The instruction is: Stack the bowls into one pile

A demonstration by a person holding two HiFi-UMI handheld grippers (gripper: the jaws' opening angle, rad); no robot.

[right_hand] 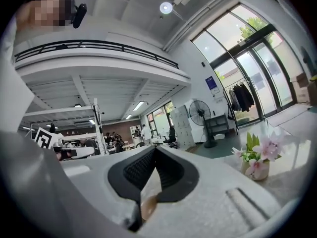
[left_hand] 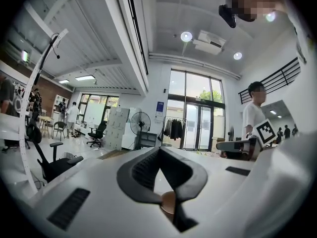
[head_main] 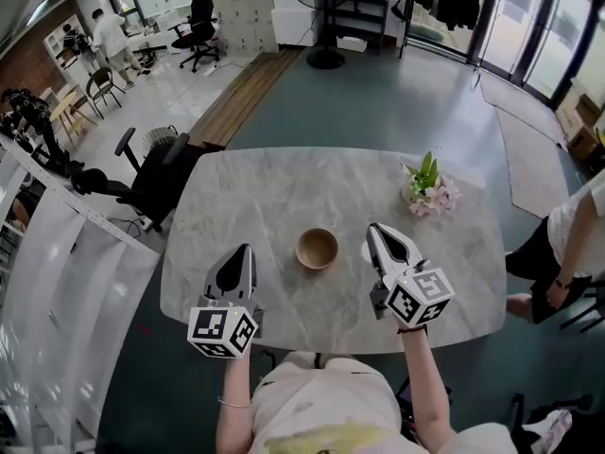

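1 wooden bowl point(head_main: 317, 249) stands upright, mouth up, empty, mid worktop point(head_main: 284, 187); left claw point(head_main: 246, 250) and right claw point(head_main: 376, 228) flank it, both closed, empty

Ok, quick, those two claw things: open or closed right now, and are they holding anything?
Left gripper: closed, holding nothing.
Right gripper: closed, holding nothing.
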